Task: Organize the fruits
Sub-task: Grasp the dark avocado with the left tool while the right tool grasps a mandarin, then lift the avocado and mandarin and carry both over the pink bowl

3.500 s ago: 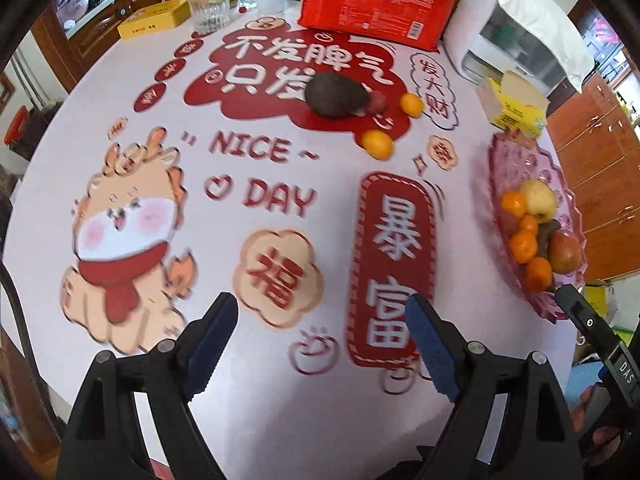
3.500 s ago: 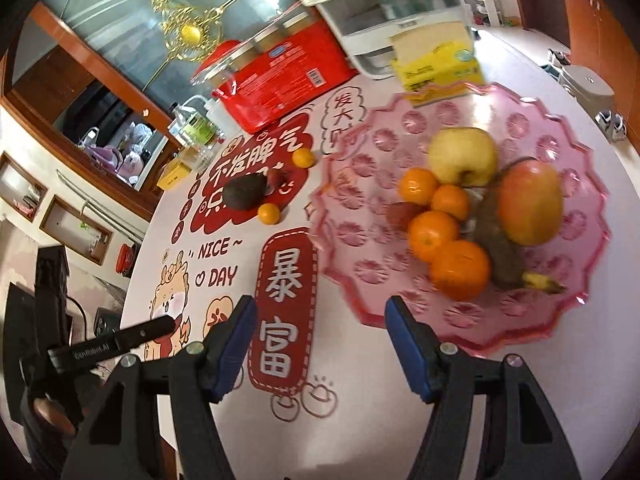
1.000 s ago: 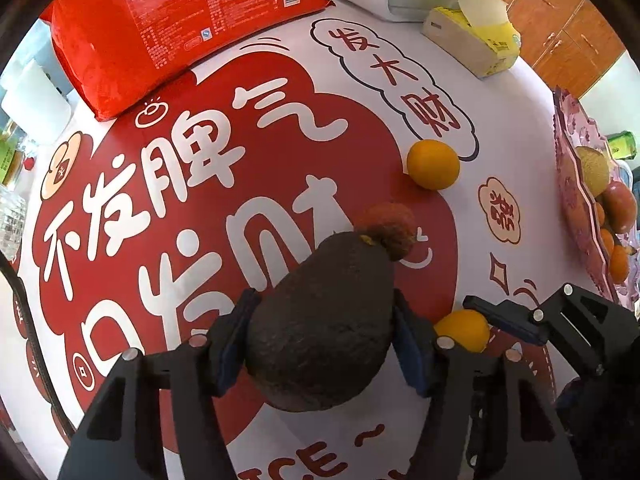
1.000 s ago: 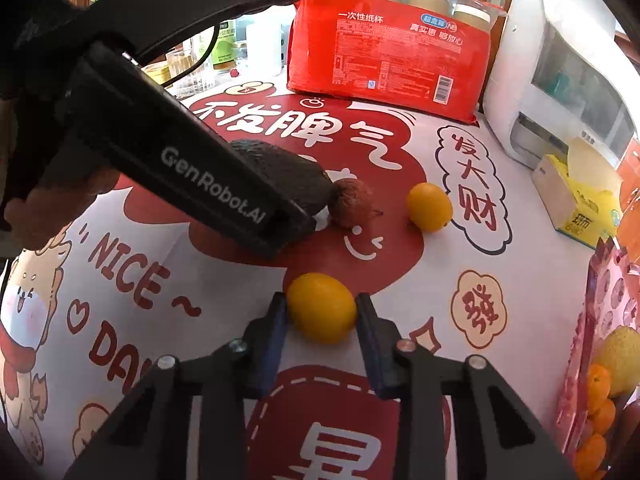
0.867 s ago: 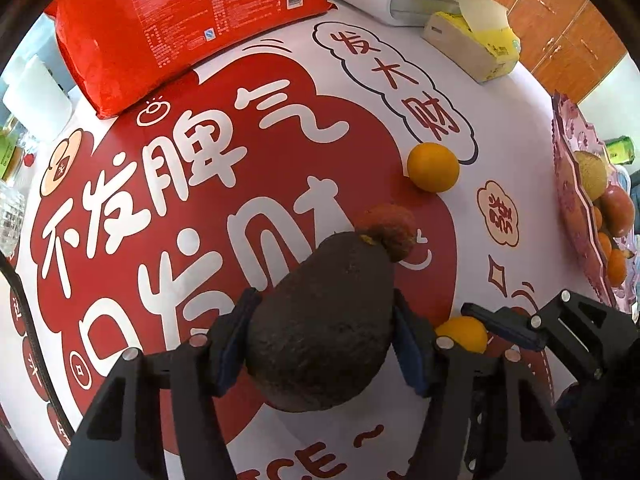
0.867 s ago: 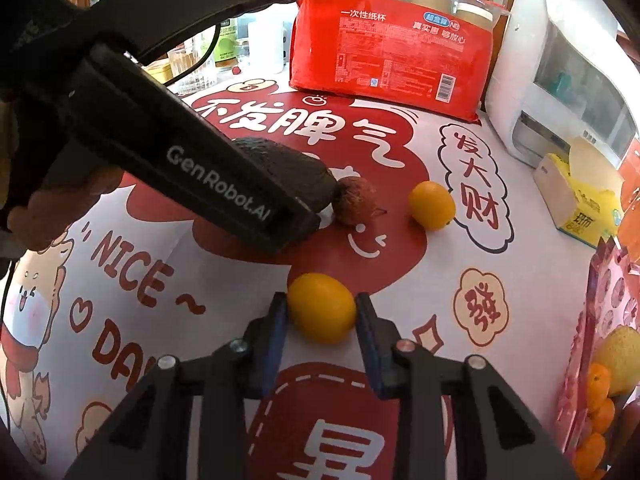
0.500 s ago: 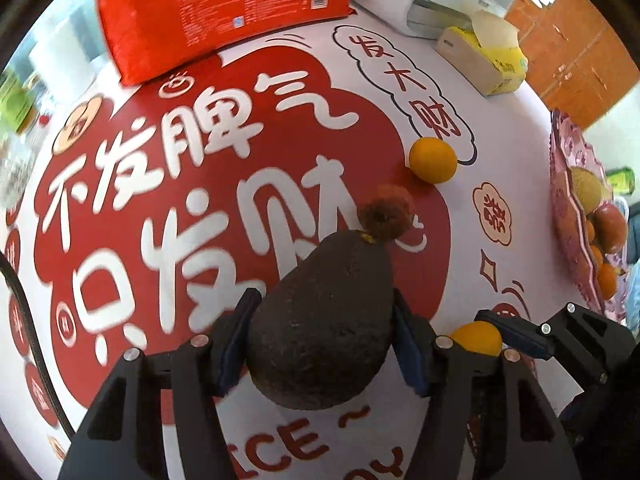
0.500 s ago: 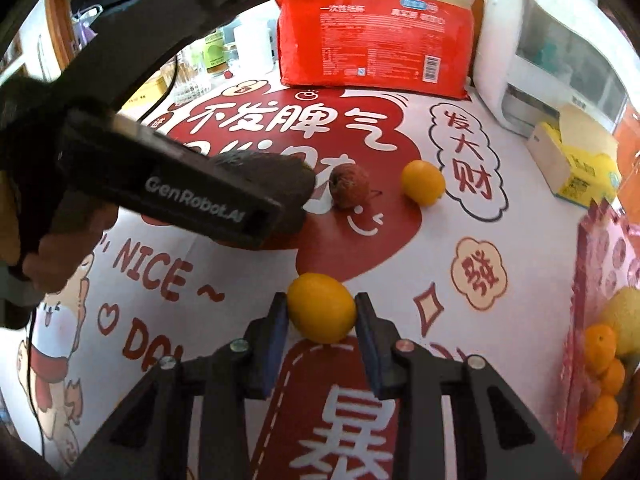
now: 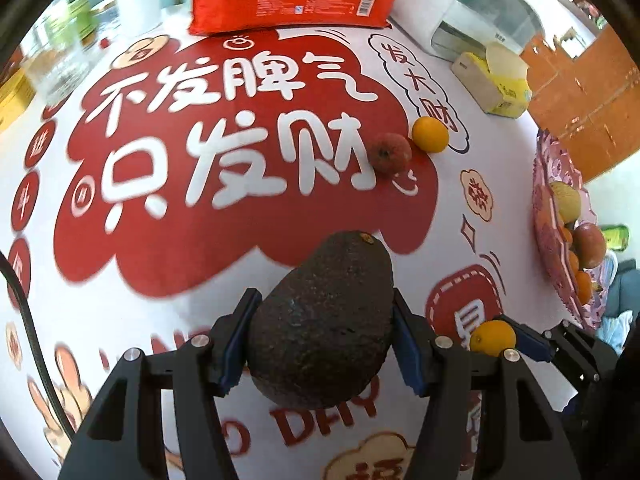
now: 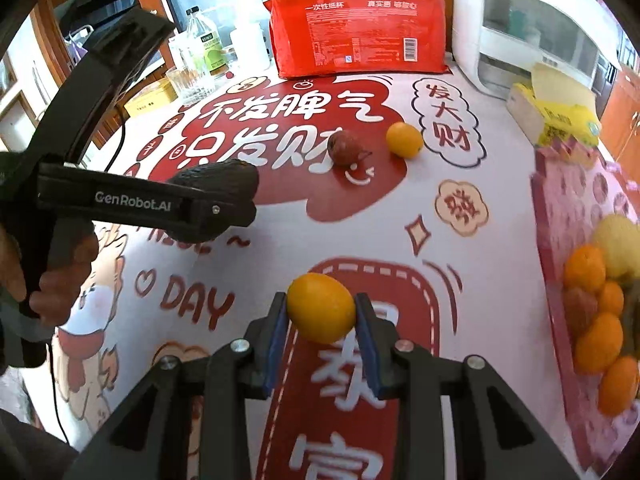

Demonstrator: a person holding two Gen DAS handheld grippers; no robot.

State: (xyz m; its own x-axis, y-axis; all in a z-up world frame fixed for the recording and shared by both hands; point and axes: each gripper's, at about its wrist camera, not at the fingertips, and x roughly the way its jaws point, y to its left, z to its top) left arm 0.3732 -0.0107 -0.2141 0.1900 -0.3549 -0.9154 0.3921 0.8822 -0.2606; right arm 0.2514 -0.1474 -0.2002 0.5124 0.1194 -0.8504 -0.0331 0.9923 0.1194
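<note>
My left gripper [image 9: 322, 324] is shut on a dark, rough avocado [image 9: 320, 320], held clear above the printed tablecloth. My right gripper [image 10: 321, 316] is shut on a small orange [image 10: 321, 307], also lifted off the cloth; that orange [image 9: 492, 337] shows low right in the left wrist view. The left gripper's black body [image 10: 140, 200] with the avocado's end [image 10: 224, 176] appears at left in the right wrist view. A reddish-brown round fruit [image 9: 389, 153] and a second orange [image 9: 430, 134] lie side by side on the cloth. The pink fruit tray [image 10: 560, 216] at right holds several fruits.
A red pack of paper cups [image 10: 360, 28] stands at the back. A white appliance [image 10: 520, 28] and a yellow tissue box [image 10: 556, 112] sit back right. Bottles and a glass [image 10: 192, 80] stand back left. A person's hand [image 10: 48, 272] grips the left tool.
Both grippers have lifted and pulled back from the red patch with their fruit. The avocado has come away from the reddish-brown fruit, which stays beside the second orange.
</note>
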